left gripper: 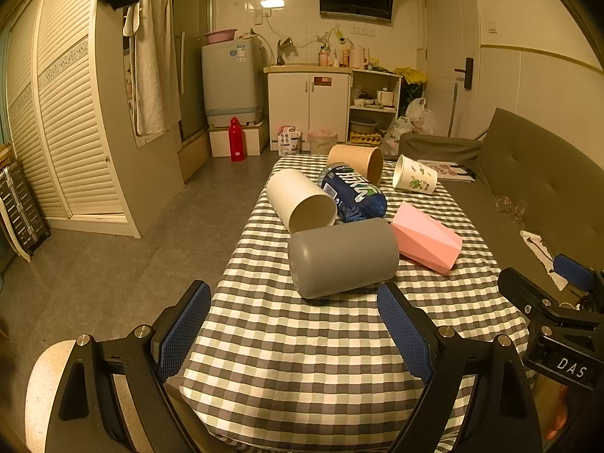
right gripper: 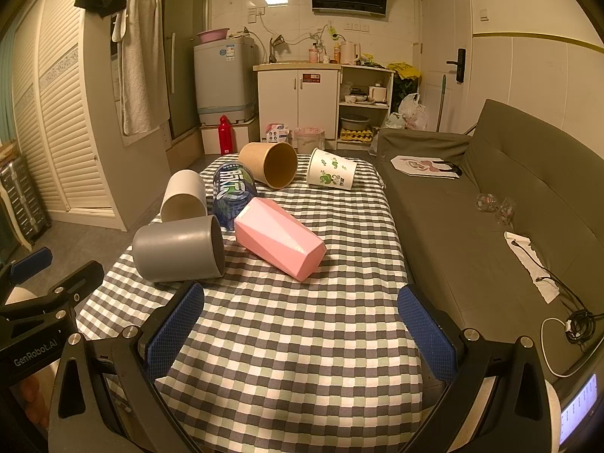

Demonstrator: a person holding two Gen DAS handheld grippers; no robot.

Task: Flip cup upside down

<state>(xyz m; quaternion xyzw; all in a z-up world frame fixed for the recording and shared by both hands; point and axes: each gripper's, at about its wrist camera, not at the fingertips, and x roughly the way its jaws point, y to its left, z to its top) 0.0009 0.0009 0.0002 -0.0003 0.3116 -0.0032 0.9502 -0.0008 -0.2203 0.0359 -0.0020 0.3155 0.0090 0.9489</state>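
Observation:
Several cups lie on their sides on a checked tablecloth [left gripper: 302,339] [right gripper: 294,339]. Nearest is a grey cup [left gripper: 341,256] [right gripper: 179,248], with a faceted pink cup [left gripper: 426,242] [right gripper: 281,241] beside it. Behind them lie a cream cup [left gripper: 300,200] [right gripper: 185,196], a dark blue printed cup [left gripper: 355,192] [right gripper: 232,192], a brown paper cup [left gripper: 356,162] [right gripper: 270,164] and a white paper cup with green prints [left gripper: 414,179] [right gripper: 332,173]. My left gripper [left gripper: 294,324] is open just short of the grey cup. My right gripper [right gripper: 302,324] is open in front of the pink cup, holding nothing.
A grey sofa [right gripper: 490,207] runs along the table's right side, with glasses [right gripper: 496,205], a cloth and cables on it. Floor lies to the left. A washing machine [left gripper: 230,79], white cabinet [left gripper: 309,105] and red bottle [left gripper: 236,139] stand at the far wall.

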